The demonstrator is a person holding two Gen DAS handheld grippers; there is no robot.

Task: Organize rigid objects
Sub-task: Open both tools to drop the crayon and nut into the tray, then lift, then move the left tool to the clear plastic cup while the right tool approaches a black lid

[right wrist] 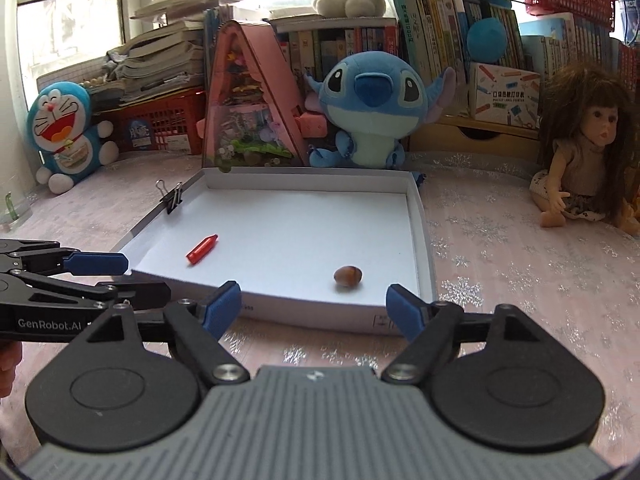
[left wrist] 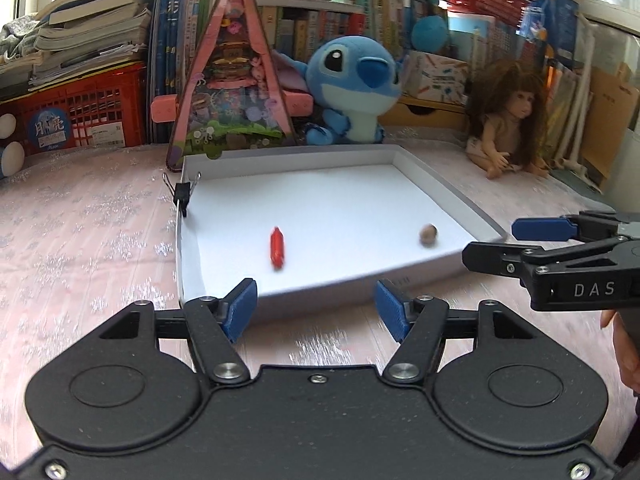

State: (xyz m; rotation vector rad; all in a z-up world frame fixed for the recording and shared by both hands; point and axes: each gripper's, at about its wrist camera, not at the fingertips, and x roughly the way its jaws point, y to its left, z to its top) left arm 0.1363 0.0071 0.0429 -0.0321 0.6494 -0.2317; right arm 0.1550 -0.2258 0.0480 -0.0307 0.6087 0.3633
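A shallow white box lid (left wrist: 440, 188) (right wrist: 420, 216) lies on the pink cloth. Inside it rest a small red crayon-like stick (left wrist: 277, 249) (right wrist: 202, 249) and a brown nut (left wrist: 428, 235) (right wrist: 348, 275). A black binder clip (left wrist: 183, 194) (right wrist: 172, 197) grips the lid's left wall. My left gripper (left wrist: 316, 306) hangs open just short of the lid's near wall, nothing between its blue pads. My right gripper (right wrist: 314, 306) is open too, near the lid's front right corner, nothing in it. Each gripper shows in the other's view: the right (left wrist: 504, 246) and the left (right wrist: 136, 276).
Behind the lid stand a pink triangular toy house (left wrist: 236, 92) (right wrist: 252, 112), a blue plush (left wrist: 356, 88) (right wrist: 372, 108) and a doll (left wrist: 508, 120) (right wrist: 580, 152). A blue cat plush (right wrist: 66, 128), red crates and book stacks line the back. A hand (left wrist: 624, 344) shows at right.
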